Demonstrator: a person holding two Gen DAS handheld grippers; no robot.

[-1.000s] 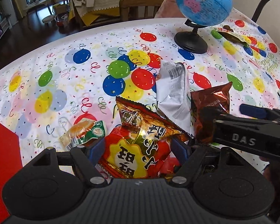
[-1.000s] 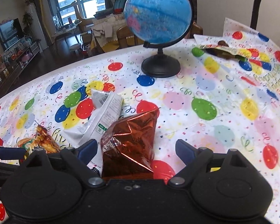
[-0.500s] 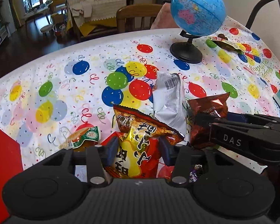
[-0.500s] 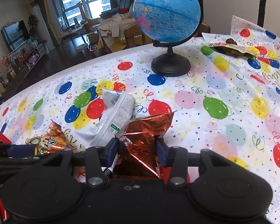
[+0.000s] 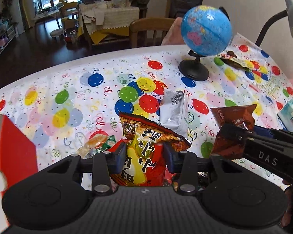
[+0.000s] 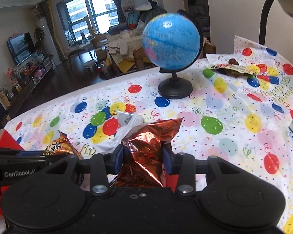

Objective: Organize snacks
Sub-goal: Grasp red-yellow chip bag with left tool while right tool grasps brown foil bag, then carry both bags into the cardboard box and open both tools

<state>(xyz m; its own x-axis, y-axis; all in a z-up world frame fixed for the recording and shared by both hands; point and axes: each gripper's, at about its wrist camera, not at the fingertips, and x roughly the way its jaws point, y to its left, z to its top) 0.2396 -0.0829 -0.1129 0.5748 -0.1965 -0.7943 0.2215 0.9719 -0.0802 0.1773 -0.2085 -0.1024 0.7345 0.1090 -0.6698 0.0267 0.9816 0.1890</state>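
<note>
Between the left gripper's (image 5: 145,155) blue pads sits a red-and-gold snack bag (image 5: 144,150), clenched at its middle and raised off the tablecloth (image 5: 72,89). To its right, the right gripper (image 6: 143,157) is closed on a copper foil bag (image 6: 146,148), also held up in the air. Both grasps look secure, so the pick-up step seems done for these two. Left on the cloth are a silver bag (image 5: 173,113) just behind them, a small green-and-orange packet (image 5: 99,143) near the left gripper, and a dark packet (image 6: 232,68) well beyond the globe (image 6: 171,43). A red box (image 5: 15,146) at the left edge may be the destination; nothing shows inside it, so most of the sorting remains.
</note>
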